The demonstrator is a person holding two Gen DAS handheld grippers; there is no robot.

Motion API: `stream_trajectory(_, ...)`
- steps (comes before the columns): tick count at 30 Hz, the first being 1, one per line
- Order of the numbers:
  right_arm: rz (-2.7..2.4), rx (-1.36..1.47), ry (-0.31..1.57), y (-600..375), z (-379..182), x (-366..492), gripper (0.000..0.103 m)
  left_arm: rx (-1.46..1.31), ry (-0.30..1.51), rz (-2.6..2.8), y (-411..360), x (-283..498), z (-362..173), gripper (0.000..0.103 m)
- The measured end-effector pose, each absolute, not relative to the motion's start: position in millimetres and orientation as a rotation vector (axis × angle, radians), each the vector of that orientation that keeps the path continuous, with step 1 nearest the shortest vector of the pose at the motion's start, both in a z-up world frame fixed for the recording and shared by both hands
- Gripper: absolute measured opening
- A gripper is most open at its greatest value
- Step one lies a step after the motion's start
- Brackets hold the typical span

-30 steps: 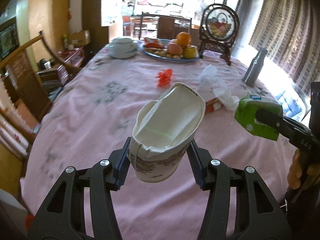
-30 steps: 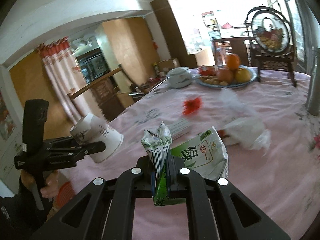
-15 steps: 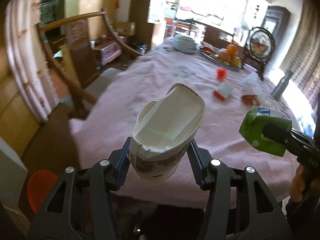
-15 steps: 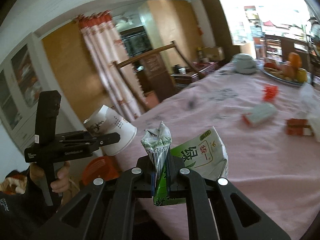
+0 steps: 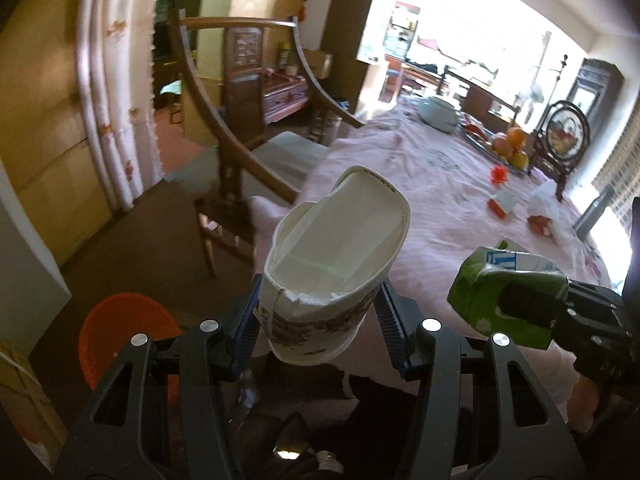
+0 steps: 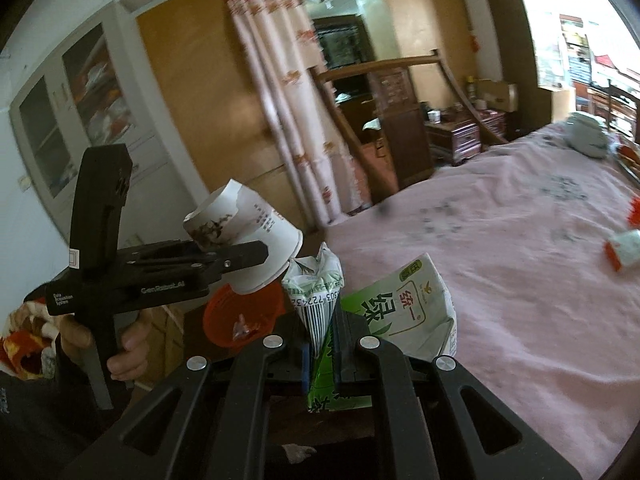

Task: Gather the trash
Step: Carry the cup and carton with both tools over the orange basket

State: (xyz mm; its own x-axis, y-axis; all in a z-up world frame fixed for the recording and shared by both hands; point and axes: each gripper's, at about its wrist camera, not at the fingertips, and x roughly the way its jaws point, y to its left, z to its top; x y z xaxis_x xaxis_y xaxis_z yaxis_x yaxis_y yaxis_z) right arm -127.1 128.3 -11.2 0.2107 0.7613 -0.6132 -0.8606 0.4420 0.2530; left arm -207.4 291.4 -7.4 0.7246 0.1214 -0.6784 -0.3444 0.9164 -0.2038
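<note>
Here the left gripper [image 5: 318,322] stands about half open, its 2 pads clamped on a crushed white paper cup [image 5: 334,264] held above an orange bin [image 5: 120,340] on the floor. Further right, the right gripper [image 6: 322,354] is squeezed nearly closed on the flattened top of a green drink carton [image 6: 394,312], beside the pink-clothed table [image 6: 520,264].

Crushed white paper cup [image 5: 338,264] and crumpled green drink carton [image 6: 384,312] held aloft, an orange bin [image 5: 120,336], possibly holding scraps, below.

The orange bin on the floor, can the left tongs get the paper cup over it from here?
Probably yes. The orange bin sits low beside the left tongs, with bare floor between. The paper cup is clamped and nothing blocks a short swing over.
</note>
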Motion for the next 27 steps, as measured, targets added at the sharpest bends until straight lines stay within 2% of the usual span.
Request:
stream_trajectory(13, 1.306, -0.311, 0.842, 237, -37, -162, 0.008, -0.446, 0.734, 0.447, 374, -267, -34, 0.053)
stream_trajectory(27, 1.426, -0.501, 1.032, 371, -115, -200, 0.008, -0.689, 0.88, 0.627, 477, -320, -138, 0.054)
